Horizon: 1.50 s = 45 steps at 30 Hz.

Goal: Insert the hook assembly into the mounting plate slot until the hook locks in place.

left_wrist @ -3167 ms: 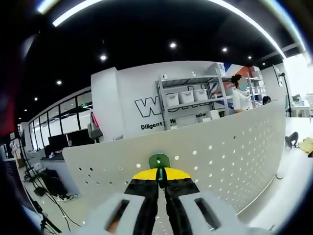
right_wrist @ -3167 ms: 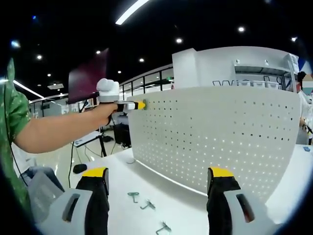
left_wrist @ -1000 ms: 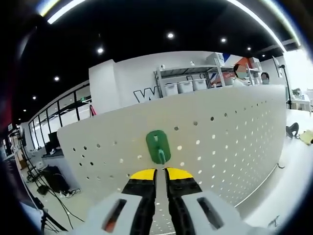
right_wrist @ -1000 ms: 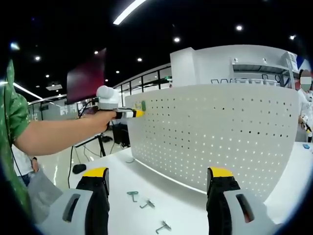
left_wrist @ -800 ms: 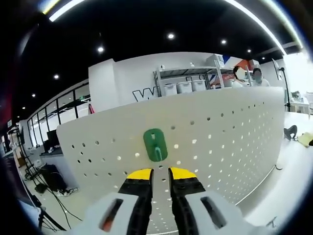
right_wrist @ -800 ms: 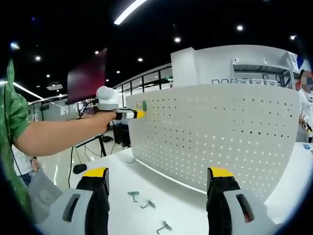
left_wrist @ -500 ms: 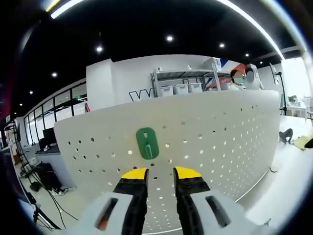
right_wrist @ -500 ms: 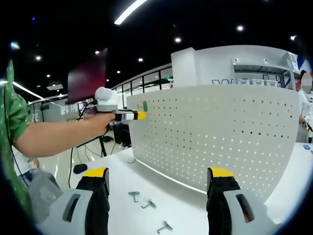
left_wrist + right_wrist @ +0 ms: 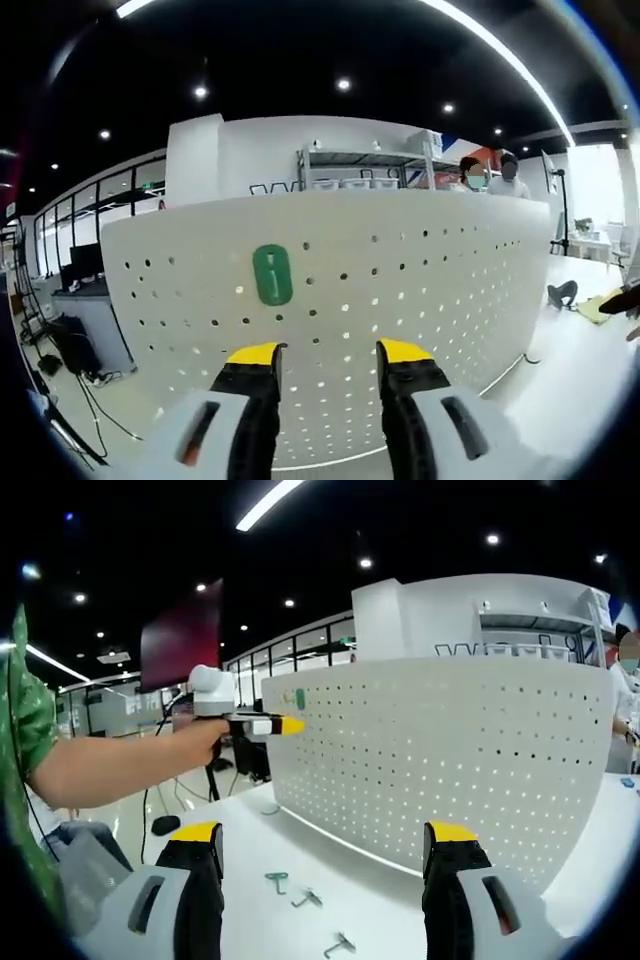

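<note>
— What does the left gripper view show?

— The left gripper (image 9: pixel 327 352) has its yellow-tipped jaws parted with nothing between them. Ahead stands the white perforated mounting plate (image 9: pixel 420 290), upright on the white table (image 9: pixel 570 370). The green hook assembly (image 9: pixel 272 275) sits flat against the plate near its top edge, above and a little left of the jaws, apart from them.

— Anything behind the plate?

— Metal shelving (image 9: pixel 360 170) with bins against a white wall, and two people (image 9: pixel 488 176) standing beyond the plate's upper right edge.

— And the right gripper view?

— The right gripper (image 9: pixel 325 842) hangs over the table (image 9: pixel 380 910), its jaws spread wide and holding nothing. The mounting plate (image 9: pixel 450 770) rises across the middle. At its upper left corner the hook assembly (image 9: pixel 299 699) shows as a small green patch on the plate's face. The left gripper (image 9: pixel 285 725) comes in from the left, held in a hand (image 9: pixel 200 742) on a bare forearm, its yellow tips just below the green patch and off it; from this angle I cannot tell how its jaws stand.

— What lies on the table?

— Three small loose hooks (image 9: pixel 305 898) between the right gripper's jaws, near the plate's foot, none touching the other.
</note>
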{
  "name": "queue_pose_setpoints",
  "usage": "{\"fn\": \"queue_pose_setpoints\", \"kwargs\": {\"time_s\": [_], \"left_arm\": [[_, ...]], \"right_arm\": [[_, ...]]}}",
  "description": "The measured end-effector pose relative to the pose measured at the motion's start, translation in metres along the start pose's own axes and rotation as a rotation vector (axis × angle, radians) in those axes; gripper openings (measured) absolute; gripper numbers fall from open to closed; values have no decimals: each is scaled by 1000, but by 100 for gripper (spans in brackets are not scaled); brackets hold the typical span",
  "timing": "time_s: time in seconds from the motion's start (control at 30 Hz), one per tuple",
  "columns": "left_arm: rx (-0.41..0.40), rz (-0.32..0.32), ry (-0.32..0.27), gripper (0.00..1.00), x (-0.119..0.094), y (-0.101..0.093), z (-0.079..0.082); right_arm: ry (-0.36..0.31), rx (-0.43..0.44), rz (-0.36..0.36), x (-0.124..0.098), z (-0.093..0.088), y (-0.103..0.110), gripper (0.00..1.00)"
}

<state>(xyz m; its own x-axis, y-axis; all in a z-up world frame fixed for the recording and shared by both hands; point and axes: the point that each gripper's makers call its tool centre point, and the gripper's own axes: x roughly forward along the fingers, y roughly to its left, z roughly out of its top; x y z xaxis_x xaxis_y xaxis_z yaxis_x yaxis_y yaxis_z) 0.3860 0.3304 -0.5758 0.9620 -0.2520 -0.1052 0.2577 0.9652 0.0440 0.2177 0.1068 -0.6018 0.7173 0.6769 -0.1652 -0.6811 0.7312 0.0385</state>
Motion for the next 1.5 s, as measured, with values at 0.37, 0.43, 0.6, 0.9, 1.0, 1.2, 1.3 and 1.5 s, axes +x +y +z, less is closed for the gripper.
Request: {"fn": "queue_pose_setpoints", "kwargs": {"time_s": [0.37, 0.43, 0.6, 0.9, 1.0, 1.2, 1.3, 1.5], "left_arm": [[-63, -81, -21, 69, -13, -24, -2], [-68, -90, -21, 71, -16, -27, -3], [-76, -103, -18, 75, -23, -33, -6], [-70, -120, -15, 75, -37, -40, -9], [-67, -127, -9, 74, -41, -43, -11], [-60, -141, 12, 69, -48, -47, -22], [-57, -157, 32, 63, -52, -51, -31], [-57, -173, 73, 53, -56, -56, -48]], "right_arm": [[-2, -6, 5, 1, 2, 3, 83], [-2, -6, 6, 1, 2, 4, 83], [-6, -10, 8, 0, 3, 6, 83], [-14, -17, 14, -1, 7, 11, 83], [-17, -20, 16, -2, 9, 12, 83], [-19, -25, 17, -4, 10, 15, 83], [-19, -26, 16, -6, 10, 15, 83], [-15, -27, 14, -6, 9, 17, 83]]}}
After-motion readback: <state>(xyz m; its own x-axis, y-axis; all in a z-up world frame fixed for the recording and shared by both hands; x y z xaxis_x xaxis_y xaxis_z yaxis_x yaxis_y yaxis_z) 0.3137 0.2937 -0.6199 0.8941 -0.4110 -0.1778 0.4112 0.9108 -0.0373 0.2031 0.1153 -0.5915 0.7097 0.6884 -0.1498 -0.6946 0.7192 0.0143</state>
